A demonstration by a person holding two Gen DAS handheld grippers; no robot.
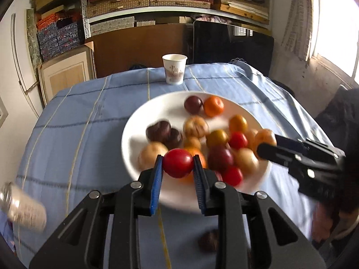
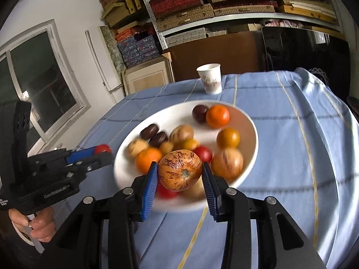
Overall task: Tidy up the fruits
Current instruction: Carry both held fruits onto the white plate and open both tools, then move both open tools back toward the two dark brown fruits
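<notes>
Holding mixed fruits, white plate [image 1: 134, 139], left jaws clamping red tomato [image 1: 178, 163], right jaws clamping speckled fruit [image 2: 180, 170]

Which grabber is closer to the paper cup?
Hard to tell; neither is near. The left gripper, holding a red tomato, and the right gripper, holding a speckled fruit, both sit at the plate's near side; the paper cup stands beyond it.

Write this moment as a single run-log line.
left gripper: shut on red tomato | right gripper: shut on speckled fruit | both over white plate of mixed fruit
</notes>
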